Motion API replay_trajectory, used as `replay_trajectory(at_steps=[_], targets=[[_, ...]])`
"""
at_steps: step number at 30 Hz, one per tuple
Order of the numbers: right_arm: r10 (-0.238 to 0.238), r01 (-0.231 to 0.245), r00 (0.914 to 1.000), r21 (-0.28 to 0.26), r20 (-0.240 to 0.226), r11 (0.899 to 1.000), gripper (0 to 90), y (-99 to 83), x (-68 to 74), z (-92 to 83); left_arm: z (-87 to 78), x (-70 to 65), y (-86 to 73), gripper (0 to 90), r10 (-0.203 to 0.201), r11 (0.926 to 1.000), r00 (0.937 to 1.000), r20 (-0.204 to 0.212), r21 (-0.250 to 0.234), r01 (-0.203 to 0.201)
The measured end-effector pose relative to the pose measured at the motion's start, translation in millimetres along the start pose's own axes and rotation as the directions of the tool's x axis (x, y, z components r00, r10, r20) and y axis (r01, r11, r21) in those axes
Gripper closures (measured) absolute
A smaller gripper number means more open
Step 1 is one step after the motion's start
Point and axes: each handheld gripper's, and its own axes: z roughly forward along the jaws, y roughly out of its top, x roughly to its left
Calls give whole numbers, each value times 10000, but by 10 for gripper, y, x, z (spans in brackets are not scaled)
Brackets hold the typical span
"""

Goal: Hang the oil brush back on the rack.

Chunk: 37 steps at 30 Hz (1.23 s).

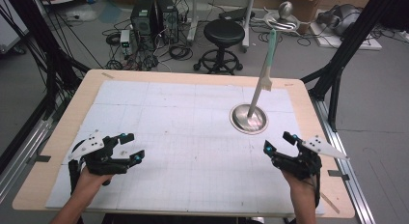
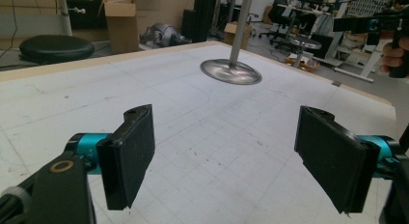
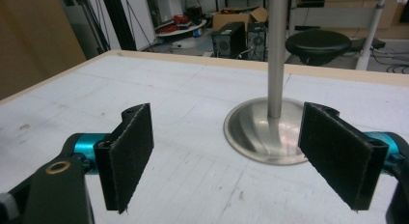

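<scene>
We note both grippers idle: left gripper and right gripper jaws spread, empty; the stand upright so the toothbrush stays perched.

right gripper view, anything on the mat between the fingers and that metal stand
Nothing visible. The right gripper is open, and bare white mat lies between it and the metal stand's round base, with its pole rising straight ahead.
</scene>
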Motion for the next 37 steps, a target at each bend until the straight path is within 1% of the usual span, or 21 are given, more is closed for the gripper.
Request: replay_trajectory(at_steps=[4,8,10,11,12,13,14,16,19,27,33,37], targets=[[-178,176,9997,-132,-139,9998,190,-152,58,-44,-23,5,-20,224,-104,9999,9999,-17,-118,104],[-303,312,9990,284,-334,9991,190,-267,92,-62,-41,0,-28,224,-207,9996,9998,-44,-196,206],[-232,247,9987,346,-448,9991,190,-302,113,-79,-52,-1,-29,224,-272,9993,9996,-68,-245,270],[-157,177,9986,396,-499,9991,191,-309,129,-87,-61,0,-31,223,-334,9991,9994,-64,-262,332],[-217,237,9984,388,-520,9990,191,-307,140,-90,-65,-2,-31,223,-379,9989,9993,-74,-280,377],[-221,241,9984,375,-530,9990,190,-302,146,-91,-75,-1,-31,224,-342,9991,9994,-66,-270,340],[-210,227,9984,307,-525,9993,190,-293,152,-92,-81,-9,-37,223,-396,9987,9992,-79,-331,394],[-169,183,9984,250,-544,9995,190,-280,170,-104,-97,-15,-44,223,-364,9991,9993,-59,-232,362],[-242,253,9985,201,-498,9995,191,-281,185,-123,-103,-25,-44,224,-411,9988,9992,-30,-277,410],[-160,169,9991,228,-400,9996,190,-296,150,-133,-90,-18,-51,224,-455,9988,9989,-113,-183,453],[-163,172,9993,246,-347,9995,190,-295,149,-132,-82,-17,-54,224,-517,9986,9986,-94,-146,515],[-131,141,9994,313,-328,9994,190,-300,140,-132,-79,-10,-56,223,-544,9985,9984,-163,-118,542]])
